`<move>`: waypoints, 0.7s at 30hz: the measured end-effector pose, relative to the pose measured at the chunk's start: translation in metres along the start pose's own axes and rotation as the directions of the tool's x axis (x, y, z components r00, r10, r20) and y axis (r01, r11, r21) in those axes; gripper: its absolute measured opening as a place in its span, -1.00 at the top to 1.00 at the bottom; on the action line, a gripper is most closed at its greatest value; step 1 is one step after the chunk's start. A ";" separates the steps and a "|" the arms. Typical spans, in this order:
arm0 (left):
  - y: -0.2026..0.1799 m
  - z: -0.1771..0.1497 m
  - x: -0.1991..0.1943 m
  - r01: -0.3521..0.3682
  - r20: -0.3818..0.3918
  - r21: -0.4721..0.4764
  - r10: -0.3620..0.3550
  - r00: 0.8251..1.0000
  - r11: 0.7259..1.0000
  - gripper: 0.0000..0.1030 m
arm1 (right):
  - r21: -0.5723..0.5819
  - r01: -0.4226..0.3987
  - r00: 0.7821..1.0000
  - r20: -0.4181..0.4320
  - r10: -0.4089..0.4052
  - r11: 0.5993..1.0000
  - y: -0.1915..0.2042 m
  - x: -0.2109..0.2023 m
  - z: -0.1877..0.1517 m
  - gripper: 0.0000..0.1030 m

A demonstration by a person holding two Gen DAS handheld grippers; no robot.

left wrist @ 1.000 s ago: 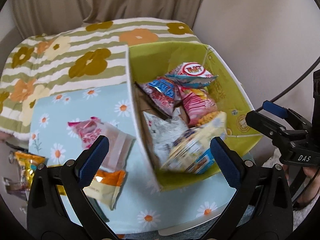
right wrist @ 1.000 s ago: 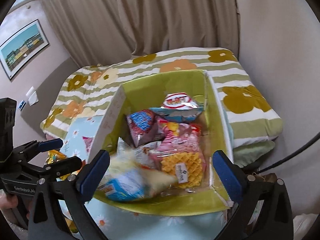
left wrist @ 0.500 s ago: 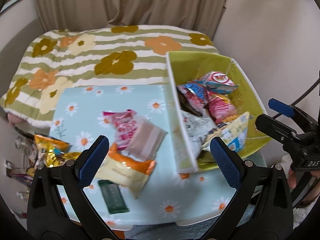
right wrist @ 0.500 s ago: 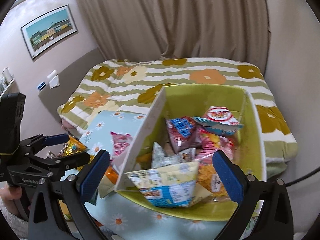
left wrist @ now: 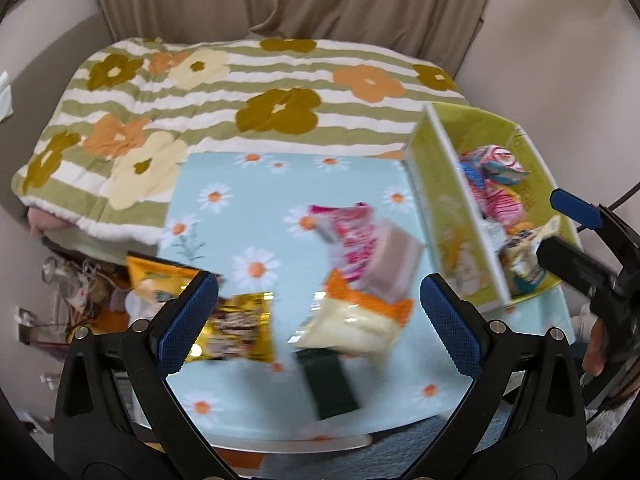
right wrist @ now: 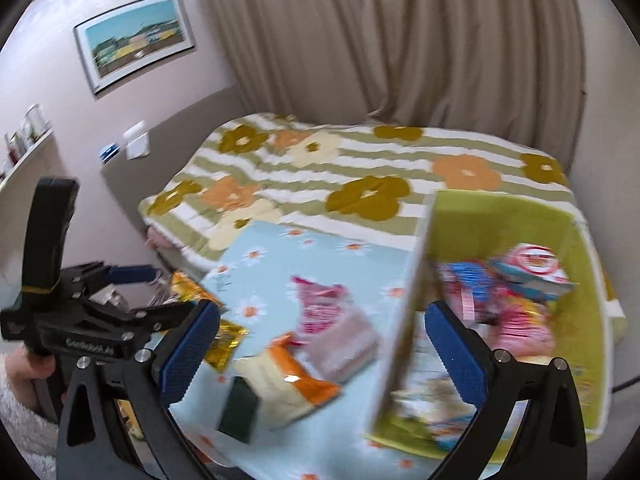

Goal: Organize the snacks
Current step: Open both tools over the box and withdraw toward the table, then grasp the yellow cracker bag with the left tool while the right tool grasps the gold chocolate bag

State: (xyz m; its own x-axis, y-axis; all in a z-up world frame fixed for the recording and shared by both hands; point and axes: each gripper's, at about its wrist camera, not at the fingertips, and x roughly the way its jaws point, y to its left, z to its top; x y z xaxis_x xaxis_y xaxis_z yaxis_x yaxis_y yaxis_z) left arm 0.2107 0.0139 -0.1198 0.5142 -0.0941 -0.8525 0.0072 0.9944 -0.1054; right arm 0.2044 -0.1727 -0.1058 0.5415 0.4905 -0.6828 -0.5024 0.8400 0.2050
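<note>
A green box (left wrist: 440,208) (right wrist: 508,216) holds several snack packs at the table's right. On the daisy-print table (left wrist: 248,184) (right wrist: 260,264) lie a pink pack (left wrist: 352,236) (right wrist: 320,308), a brownish pack (left wrist: 392,264), an orange-and-cream pack (left wrist: 356,320) (right wrist: 296,376), a dark green bar (left wrist: 332,380) (right wrist: 240,408) and gold packs (left wrist: 236,328) at the left edge. My left gripper (left wrist: 316,320) is open and empty above the loose packs. My right gripper (right wrist: 320,348) is open and empty, near the box's left wall.
A bed with a striped flower blanket (left wrist: 200,92) lies behind the table. Curtains (right wrist: 400,40) hang at the back. Clutter (left wrist: 72,288) sits on the floor left of the table. A framed picture (right wrist: 136,40) hangs on the left wall.
Both grippers have swung left, away from the box and toward the loose packs on the table. The yellow-and-blue pack now lies in the box's near end.
</note>
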 end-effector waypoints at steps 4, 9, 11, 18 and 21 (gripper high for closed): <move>0.047 0.000 0.008 -0.010 -0.033 -0.017 0.010 0.999 1.000 -0.96 | -0.087 -0.055 0.997 -0.064 0.049 0.995 0.035 0.040 -0.004 -0.99; 0.098 0.000 0.022 -0.018 -0.075 -0.031 0.015 0.997 0.999 -0.95 | -0.180 -0.148 0.981 -0.150 0.122 0.972 0.071 0.091 -0.018 -0.99; 0.115 -0.002 0.031 -0.019 -0.094 -0.032 0.016 0.995 0.999 -0.95 | -0.217 -0.166 0.975 -0.184 0.127 0.962 0.083 0.107 -0.025 -0.99; 0.160 -0.009 0.071 0.011 -0.164 -0.045 -0.018 0.986 0.999 -0.95 | -0.311 -0.238 0.934 -0.334 0.129 0.920 0.119 0.179 -0.048 -0.99; 0.166 -0.012 0.084 0.018 -0.186 -0.034 -0.024 0.982 0.999 -0.95 | -0.354 -0.269 0.923 -0.360 0.135 0.896 0.134 0.198 -0.054 -0.99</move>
State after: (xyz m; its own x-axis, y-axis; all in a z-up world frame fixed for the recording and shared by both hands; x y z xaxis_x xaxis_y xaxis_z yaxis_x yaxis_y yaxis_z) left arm 0.2448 0.1706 -0.2147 0.3455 -0.1253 -0.9300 -0.0122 0.9904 -0.1380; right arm 0.2077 0.0241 -0.2511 0.1893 0.4823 -0.8553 -0.8340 0.5388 0.1192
